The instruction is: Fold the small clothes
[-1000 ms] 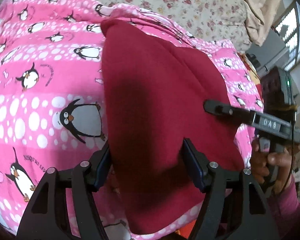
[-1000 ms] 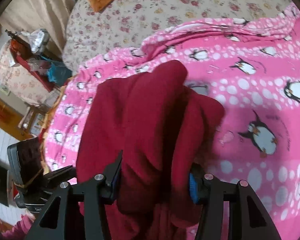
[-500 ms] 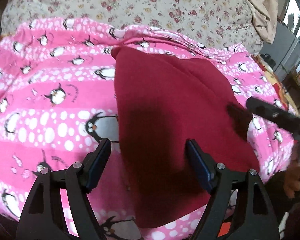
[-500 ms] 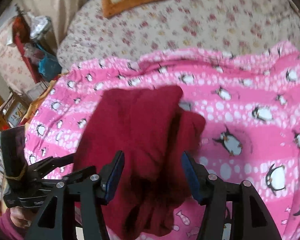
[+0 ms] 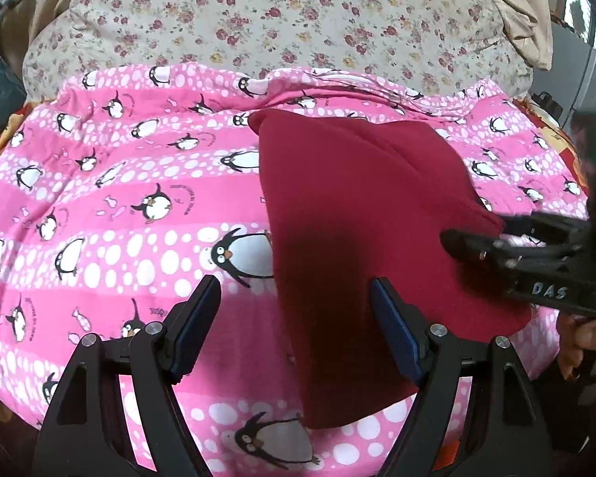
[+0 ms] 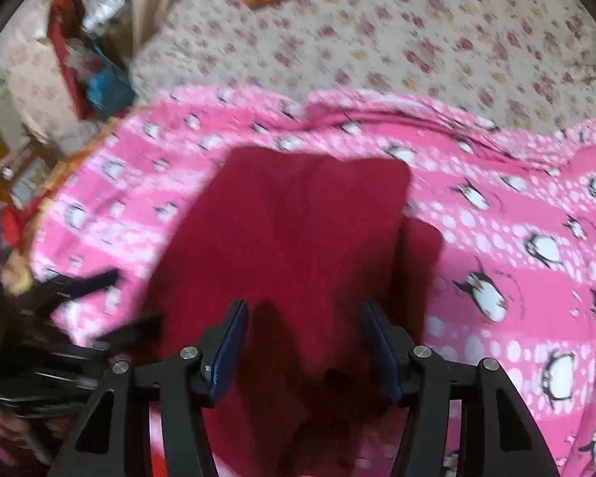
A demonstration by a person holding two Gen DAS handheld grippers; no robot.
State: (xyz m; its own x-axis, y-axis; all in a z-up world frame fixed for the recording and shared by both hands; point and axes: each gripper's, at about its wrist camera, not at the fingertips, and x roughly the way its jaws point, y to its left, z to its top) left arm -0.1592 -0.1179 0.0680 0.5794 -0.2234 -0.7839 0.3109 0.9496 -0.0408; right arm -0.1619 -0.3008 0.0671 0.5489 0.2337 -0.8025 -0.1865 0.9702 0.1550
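Garment point(image 5: 361, 214), dark red, lies folded on the pink penguin blanket point(image 5: 99, 206), long axis running near to far. Left gripper point(image 5: 294, 318) hangs above its near-left edge, right gripper point(image 6: 304, 342) above its near end; both sets of jaws apart, empty.

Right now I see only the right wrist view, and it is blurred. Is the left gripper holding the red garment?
Observer: No. The left gripper is open, and the red garment lies on the penguin blanket.
Operator: Where does the garment's near edge end?
Observer: On the blanket. Pink cloth shows below it in the left wrist view.
Operator: And where is my right gripper?
Observer: The right gripper is by the garment's right edge, its fingers apart.
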